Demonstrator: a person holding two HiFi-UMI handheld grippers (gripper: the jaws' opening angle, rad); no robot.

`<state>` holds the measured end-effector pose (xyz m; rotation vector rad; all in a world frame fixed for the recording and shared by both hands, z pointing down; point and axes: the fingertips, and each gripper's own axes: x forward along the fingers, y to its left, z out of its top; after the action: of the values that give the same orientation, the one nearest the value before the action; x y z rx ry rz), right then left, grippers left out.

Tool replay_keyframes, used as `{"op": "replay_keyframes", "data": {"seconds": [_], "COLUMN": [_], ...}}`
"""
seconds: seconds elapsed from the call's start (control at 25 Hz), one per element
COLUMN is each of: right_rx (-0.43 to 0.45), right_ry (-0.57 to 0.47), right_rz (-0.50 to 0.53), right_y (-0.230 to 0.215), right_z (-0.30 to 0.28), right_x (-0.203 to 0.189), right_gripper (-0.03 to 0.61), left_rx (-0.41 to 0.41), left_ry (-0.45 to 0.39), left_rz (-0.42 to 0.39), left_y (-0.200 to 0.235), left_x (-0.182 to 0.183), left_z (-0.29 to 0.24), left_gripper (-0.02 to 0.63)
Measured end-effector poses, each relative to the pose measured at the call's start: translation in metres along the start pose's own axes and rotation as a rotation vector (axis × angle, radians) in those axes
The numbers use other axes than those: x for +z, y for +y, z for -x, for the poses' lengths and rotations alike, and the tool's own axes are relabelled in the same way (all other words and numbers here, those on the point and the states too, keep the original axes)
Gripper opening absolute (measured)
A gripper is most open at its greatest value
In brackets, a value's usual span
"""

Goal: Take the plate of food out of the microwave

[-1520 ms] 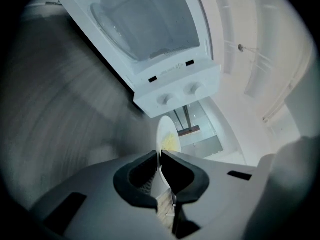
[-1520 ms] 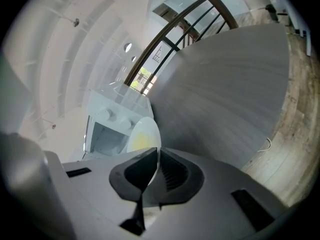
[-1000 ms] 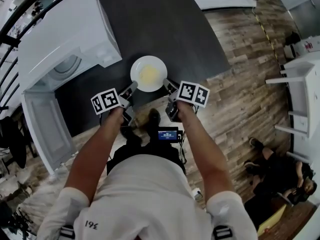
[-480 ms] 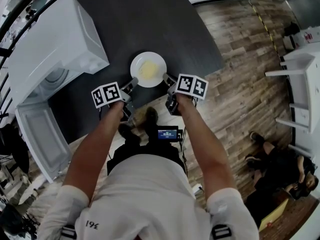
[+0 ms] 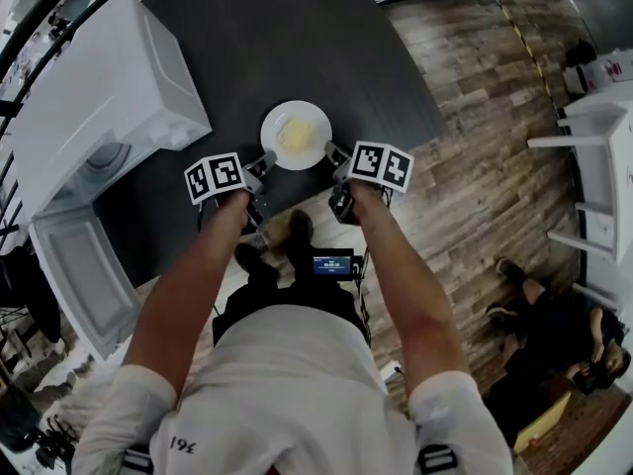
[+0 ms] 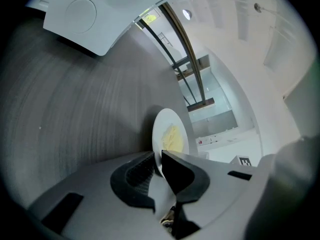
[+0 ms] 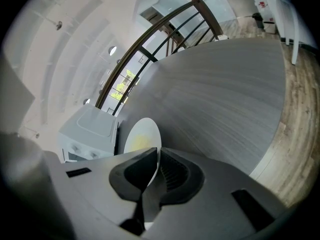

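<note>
I have the plate (image 5: 296,135) out of the microwave (image 5: 109,77), low over the dark table (image 5: 297,28) near its front edge; whether it touches the top I cannot tell. My left gripper (image 5: 265,160) pinches the rim on one side and my right gripper (image 5: 330,151) pinches the opposite side, both sets of jaws closed on the thin edge. I judge the plate stiff, glazed and slippery, and breakable too, so opposite rim grips kept level suit it best. The yellow food (image 5: 297,137) sits loose in the middle.

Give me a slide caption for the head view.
Left gripper and right gripper hold one plate of food by its rim.
</note>
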<state>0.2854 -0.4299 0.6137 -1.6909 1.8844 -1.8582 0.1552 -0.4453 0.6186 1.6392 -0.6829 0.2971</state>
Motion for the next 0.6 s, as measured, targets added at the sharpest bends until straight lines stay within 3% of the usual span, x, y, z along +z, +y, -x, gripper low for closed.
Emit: {"op": "replay_keyframes", "data": {"seconds": [0.6], "right_rx": [-0.018], "right_ry": [-0.03], "right_rz": [-0.087], "right_y": [-0.013], "right_z": [-0.002], "right_x": [0.004], "right_gripper": [0.02], "left_rx": [0.012], "left_ry": [0.047], "left_rz": [-0.026], "left_y": [-0.003], "left_x": [0.0], "left_z": [-0.008], "left_gripper": [0.031]}}
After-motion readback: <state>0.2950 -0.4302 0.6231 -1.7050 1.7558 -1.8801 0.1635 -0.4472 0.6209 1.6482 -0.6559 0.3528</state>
